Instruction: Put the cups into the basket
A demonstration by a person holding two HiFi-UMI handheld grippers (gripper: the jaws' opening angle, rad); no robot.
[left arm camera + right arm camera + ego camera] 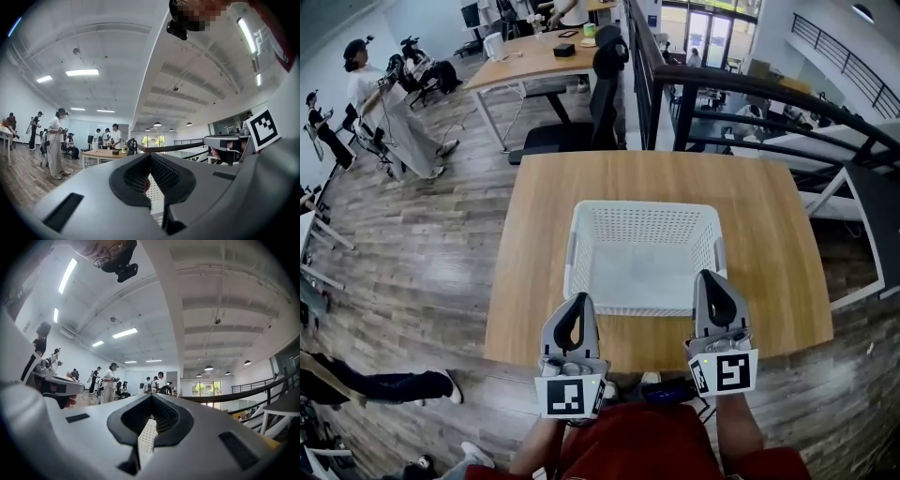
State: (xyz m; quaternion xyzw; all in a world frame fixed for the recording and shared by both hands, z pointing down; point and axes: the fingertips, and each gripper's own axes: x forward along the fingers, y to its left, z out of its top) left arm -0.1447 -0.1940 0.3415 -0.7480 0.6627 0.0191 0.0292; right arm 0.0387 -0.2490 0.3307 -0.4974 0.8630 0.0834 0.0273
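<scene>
A white perforated basket (643, 258) stands on the wooden table (769, 234), and I see nothing inside it. No cups appear in any view. My left gripper (577, 302) hovers at the basket's near left corner, jaws together with nothing between them. My right gripper (712, 278) is at the near right corner, also closed and empty. In the left gripper view the tips (150, 154) meet and a strip of the basket (157, 206) shows through the gap below. The right gripper view shows the same: joined tips (152, 396) and basket mesh (147, 439) beneath.
A black office chair (581, 103) stands past the table's far edge, beside a dark railing (750, 94). Another wooden table (534, 56) is farther back. Several people (384, 103) stand on the wood floor at the left.
</scene>
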